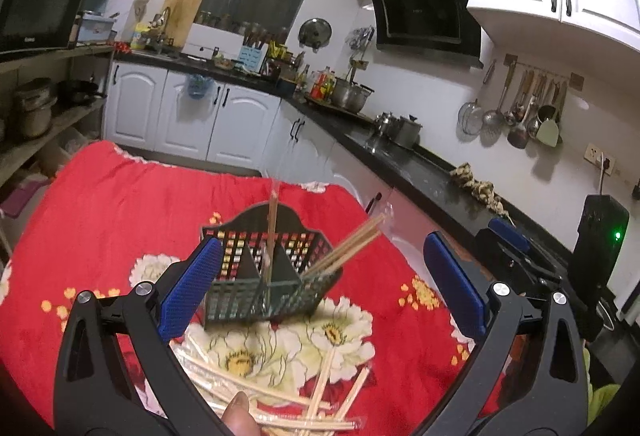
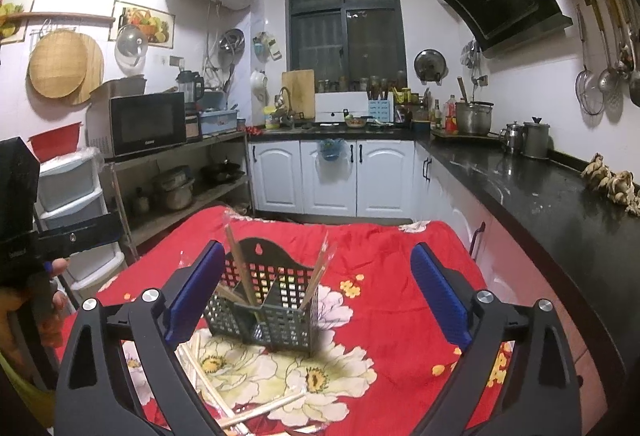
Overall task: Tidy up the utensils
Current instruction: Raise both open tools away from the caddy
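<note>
A dark mesh caddy (image 1: pixel 272 276) with a scalloped back stands upright at centre frame on the red floral cloth. Wrapped chopsticks lean out of its compartments (image 1: pixel 352 244). More wrapped chopsticks (image 1: pixel 280 392) lie scattered flat at the lower centre, just before it.

Left gripper (image 1: pixel 320 286), right gripper (image 2: pixel 318 294): black frames, blue textured jaws, silver screws.

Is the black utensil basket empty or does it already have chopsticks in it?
Not empty: the utensil basket holds several chopsticks standing in its compartments; more lie loose on the red cloth.
</note>
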`<state>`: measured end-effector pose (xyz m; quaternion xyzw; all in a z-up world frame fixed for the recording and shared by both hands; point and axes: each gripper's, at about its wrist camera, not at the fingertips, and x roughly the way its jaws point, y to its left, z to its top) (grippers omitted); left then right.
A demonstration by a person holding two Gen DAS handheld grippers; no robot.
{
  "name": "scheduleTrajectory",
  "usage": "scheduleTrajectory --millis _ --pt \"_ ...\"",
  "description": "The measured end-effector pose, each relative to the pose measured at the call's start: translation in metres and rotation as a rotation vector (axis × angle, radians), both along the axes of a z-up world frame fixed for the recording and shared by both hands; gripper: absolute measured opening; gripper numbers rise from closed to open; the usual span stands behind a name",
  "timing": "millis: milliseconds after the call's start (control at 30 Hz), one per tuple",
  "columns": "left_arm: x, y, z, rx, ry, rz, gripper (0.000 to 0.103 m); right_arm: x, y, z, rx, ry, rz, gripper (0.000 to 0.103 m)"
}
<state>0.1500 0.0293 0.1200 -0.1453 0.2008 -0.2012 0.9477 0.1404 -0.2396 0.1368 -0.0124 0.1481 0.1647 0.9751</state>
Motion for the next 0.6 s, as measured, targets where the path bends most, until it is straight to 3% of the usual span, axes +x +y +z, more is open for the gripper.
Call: scheduleTrajectory --millis 600 --pt "-0.015 0.013 -0.052 0.006 0.111 0.026 0.093 -0.011 0.008 -0.035 -0.022 0.064 0.022 0.091"
